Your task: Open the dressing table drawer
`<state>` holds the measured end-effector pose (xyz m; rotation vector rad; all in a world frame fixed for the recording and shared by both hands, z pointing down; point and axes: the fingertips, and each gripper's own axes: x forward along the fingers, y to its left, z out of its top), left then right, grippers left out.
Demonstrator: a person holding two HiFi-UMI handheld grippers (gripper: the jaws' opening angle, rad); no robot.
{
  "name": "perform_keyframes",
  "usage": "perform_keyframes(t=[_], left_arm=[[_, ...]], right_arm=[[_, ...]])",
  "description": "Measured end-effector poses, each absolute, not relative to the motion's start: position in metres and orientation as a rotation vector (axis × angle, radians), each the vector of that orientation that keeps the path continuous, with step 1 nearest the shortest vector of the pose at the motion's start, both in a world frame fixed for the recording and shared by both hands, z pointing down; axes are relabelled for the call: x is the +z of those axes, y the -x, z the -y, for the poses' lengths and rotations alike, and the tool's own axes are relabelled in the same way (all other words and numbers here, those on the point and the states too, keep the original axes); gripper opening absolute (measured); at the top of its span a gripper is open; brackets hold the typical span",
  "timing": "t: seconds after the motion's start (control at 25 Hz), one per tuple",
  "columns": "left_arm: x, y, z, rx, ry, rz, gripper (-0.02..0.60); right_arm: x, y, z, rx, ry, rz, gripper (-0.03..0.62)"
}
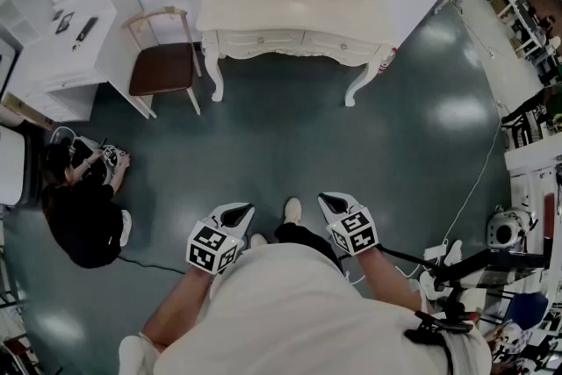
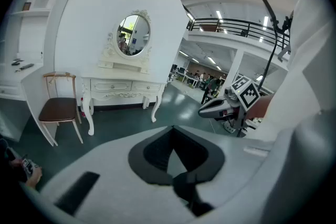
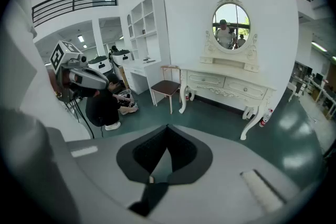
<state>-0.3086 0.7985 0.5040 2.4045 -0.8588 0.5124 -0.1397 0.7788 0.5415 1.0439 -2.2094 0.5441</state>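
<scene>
Task not started.

Left hand-held gripper (image 1: 235,213): jaws together, nothing between them, held close to the body. Right hand-held gripper (image 1: 334,205): same, jaws together and empty.

Dresser (image 1: 294,18) sits well ahead of both, across open floor (image 1: 290,136), roughly centred between them. Left drawer (image 1: 261,40) and right drawer (image 1: 338,42) both look flush and closed. Neither hand-held gripper is anywhere near them.

My read is that everything is left to do: close the distance, open the jaws, grip a drawer front, pull it out.

Writing: none readable.
- Left cube (image 1: 213,248) and right cube (image 1: 354,234) carry only black-and-white square patterns, no text.
- Bottle (image 3: 264,119) by the dresser's leg, far ahead-right of the right hand-held gripper; its label is too small to read.
</scene>
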Motion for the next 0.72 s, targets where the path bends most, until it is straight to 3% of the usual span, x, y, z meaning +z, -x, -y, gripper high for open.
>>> perform_keyframes(t=[0.36,0.72], left_arm=[[0.507,0.296,-0.785,0.536,-2.392,0.866,0.003],[0.494,0.233,-0.714,0.586,-2.412,0.863,0.003]], right_arm=[[0.541,0.124,-0.764,0.540,-1.059,2.237,-0.003],[0.544,0.066,-0.698,0.577,-1.089,2.256,-0.002]])
